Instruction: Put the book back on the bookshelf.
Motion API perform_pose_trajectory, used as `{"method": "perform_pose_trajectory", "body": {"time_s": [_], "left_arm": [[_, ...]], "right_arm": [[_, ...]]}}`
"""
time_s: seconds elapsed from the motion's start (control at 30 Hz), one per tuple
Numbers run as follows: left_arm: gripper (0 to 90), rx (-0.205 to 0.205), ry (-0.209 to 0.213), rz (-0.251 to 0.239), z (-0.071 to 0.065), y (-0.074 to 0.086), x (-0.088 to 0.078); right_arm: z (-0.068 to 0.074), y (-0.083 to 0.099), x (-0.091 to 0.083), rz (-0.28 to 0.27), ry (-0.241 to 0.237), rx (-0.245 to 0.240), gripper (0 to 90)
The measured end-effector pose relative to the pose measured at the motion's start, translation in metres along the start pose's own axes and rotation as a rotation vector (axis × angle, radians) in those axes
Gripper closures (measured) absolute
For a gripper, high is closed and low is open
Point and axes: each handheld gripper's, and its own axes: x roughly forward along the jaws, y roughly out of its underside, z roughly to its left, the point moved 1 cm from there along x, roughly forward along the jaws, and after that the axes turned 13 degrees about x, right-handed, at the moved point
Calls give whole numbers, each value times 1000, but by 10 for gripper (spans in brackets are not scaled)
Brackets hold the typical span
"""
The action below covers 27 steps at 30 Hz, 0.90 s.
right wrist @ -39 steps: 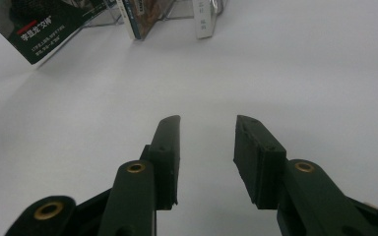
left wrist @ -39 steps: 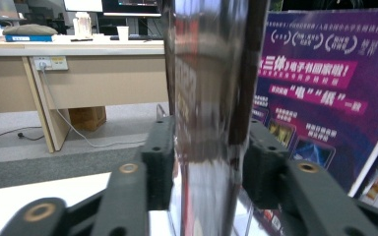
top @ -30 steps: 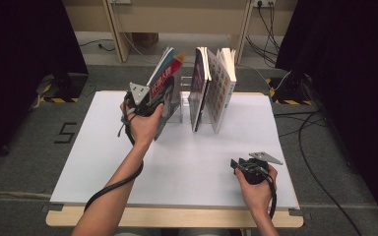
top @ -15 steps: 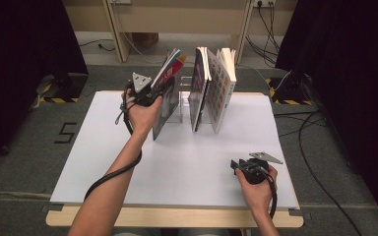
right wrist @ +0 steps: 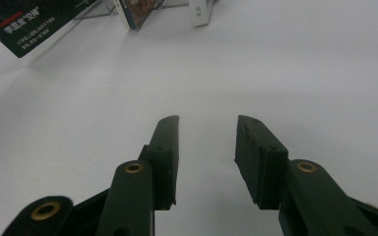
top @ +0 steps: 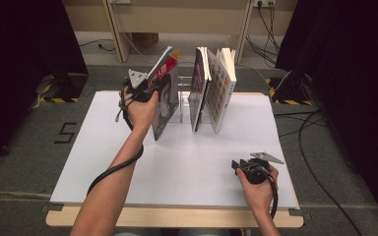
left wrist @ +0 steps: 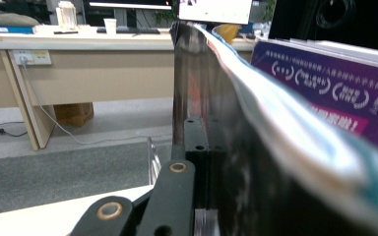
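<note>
Up at the frame's upper left, the left gripper (top: 145, 91) has just pinched the leaning glossy colourful-covered magazine (top: 165, 93), so pulling it out looks next.

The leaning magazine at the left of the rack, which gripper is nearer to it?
Left. The left gripper has just closed its jaws on the leaning magazine at its upper edge. The right gripper rests open near the table's front right, well away from it.

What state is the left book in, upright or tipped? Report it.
Tipped. The left book leans right, top toward the other books, clamped by the left gripper, whose jaws have just been closing on it.
</note>
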Motion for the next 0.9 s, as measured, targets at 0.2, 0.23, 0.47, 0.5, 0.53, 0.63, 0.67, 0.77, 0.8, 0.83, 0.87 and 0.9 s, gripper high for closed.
{"method": "perform_pose_trajectory", "body": {"time_s": [0.2,0.23,0.47,0.5,0.53,0.63,0.67,0.77,0.8,0.83,0.87,0.9], "left_arm": [[867,4,-24,-44,-1,-10,1],[867,6,-26,-46,-1,-10,2],[867,-5,-54,-53,-8,-4,8],[867,-6,-60,-54,-9,-3,8],[867,-8,-68,-58,-9,-2,9],[867,-5,-82,-57,-12,0,11],[867,-3,-84,-57,-12,1,11],[866,-4,-96,-57,-13,3,12],[866,-4,-101,-56,-13,5,13],[866,-7,-103,-56,-13,5,13],[866,-9,-107,-57,-12,6,14],[866,-10,-113,-60,-12,7,14]], "right_arm": [[0,0,1,2,-2,3,623],[0,0,1,2,-3,4,623],[0,1,0,2,-3,2,624],[-1,0,0,-1,1,-6,624],[-1,0,0,-1,1,-5,624],[-1,0,0,0,0,-5,625],[0,1,0,5,-3,10,625],[-1,1,0,4,-2,4,626],[-1,1,0,4,-3,3,626],[-1,1,0,4,-4,4,626],[-1,1,0,5,-3,8,626],[-1,1,0,4,-3,8,626]]}}
